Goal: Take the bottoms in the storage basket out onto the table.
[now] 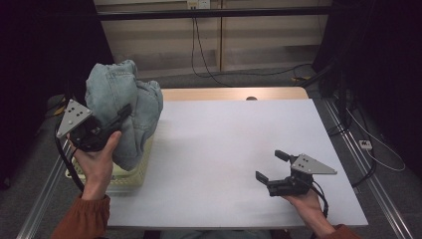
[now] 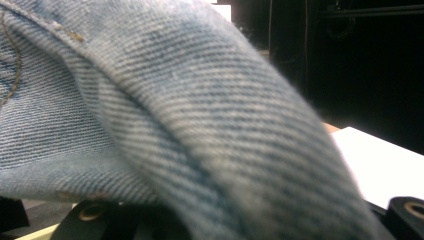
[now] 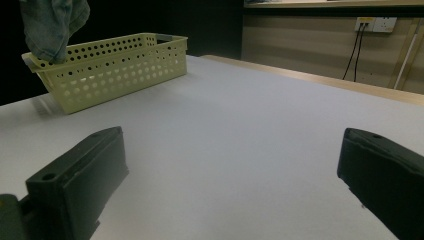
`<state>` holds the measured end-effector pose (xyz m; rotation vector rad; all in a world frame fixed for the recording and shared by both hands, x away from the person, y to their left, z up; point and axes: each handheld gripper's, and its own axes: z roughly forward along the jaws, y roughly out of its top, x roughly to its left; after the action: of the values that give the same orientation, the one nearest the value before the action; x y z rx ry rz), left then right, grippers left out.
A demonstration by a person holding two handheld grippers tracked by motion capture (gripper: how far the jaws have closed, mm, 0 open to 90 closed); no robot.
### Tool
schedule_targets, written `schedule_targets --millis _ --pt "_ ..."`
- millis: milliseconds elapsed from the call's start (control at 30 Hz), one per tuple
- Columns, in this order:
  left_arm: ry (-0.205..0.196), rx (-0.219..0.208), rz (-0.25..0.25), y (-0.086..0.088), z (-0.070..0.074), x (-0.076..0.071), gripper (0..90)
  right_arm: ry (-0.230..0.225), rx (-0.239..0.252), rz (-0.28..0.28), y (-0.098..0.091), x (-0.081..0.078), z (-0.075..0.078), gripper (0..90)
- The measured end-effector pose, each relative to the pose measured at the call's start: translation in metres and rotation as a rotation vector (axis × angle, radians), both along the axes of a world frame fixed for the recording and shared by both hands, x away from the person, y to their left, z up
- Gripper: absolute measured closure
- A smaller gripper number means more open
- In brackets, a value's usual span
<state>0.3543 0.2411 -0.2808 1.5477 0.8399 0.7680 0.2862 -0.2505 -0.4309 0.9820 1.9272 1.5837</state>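
Denim garment point(image 1: 122, 107) bunched in closed jaws of left gripper point(image 1: 119, 117), lifted over yellow basket point(image 1: 130, 175) at bench's 9 o'clock edge, probably for unloading. Right gripper point(image 1: 271, 167) idle near 5 o'clock, jaws open, empty.

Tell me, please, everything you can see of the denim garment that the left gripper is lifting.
The denim garment is faded light-blue twill with tan stitched seams, bunched into a crumpled bundle. The left gripper, shut on it, holds it above the pale yellow perforated basket at the table's left edge. Its lower end hangs down into the basket. The cloth drapes close over that gripper's camera.
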Motion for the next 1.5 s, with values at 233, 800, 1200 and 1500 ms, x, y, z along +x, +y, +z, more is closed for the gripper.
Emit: schedule_targets --millis 233,800,1200,1500 --pt "-0.009 -0.005 -0.027 -0.009 0.003 -0.001 71.1 0.0 0.0 0.0 0.0 0.0 0.0 0.0" --pt "-0.008 0.002 -0.083 -0.031 0.008 0.0 71.0 -0.002 -0.001 0.004 0.0 0.0 0.0 0.0" --pt "-0.014 0.018 -0.119 -0.042 0.011 0.001 71.1 0.0 0.001 0.005 0.0 0.0 0.0 0.0" --pt "-0.02 0.021 -0.146 -0.055 0.015 0.001 71.0 0.0 0.001 0.006 0.0 0.0 0.0 0.0"
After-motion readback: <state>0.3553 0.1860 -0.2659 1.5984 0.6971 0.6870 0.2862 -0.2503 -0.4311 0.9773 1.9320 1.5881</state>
